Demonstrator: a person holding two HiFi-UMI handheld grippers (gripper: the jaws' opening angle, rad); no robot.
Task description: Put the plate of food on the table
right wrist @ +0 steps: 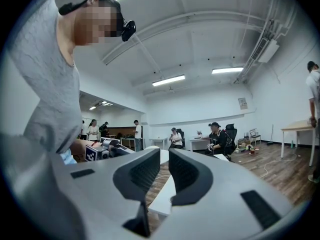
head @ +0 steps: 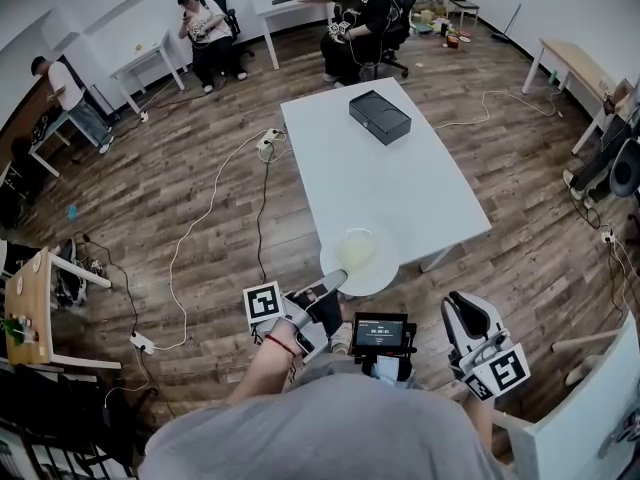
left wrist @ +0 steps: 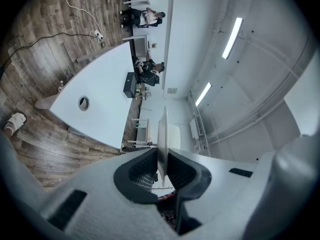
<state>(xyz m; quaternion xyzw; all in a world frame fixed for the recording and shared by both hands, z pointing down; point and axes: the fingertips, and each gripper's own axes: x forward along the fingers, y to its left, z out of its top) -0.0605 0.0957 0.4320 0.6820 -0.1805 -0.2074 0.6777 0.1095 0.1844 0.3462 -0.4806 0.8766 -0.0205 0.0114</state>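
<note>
Head view: at lower centre the left gripper (head: 335, 280) grips the near rim of the plate (head: 362, 258), which overlaps the counter's (head: 400, 178) near end; a black box (head: 380, 116) lies at the far end; the right gripper (head: 460, 306) is at lower right, apart from the plate. Left gripper view: the jaws clamp the plate, seen edge-on at centre. Right gripper view: a narrow gap between the jaws, nothing in it.
</note>
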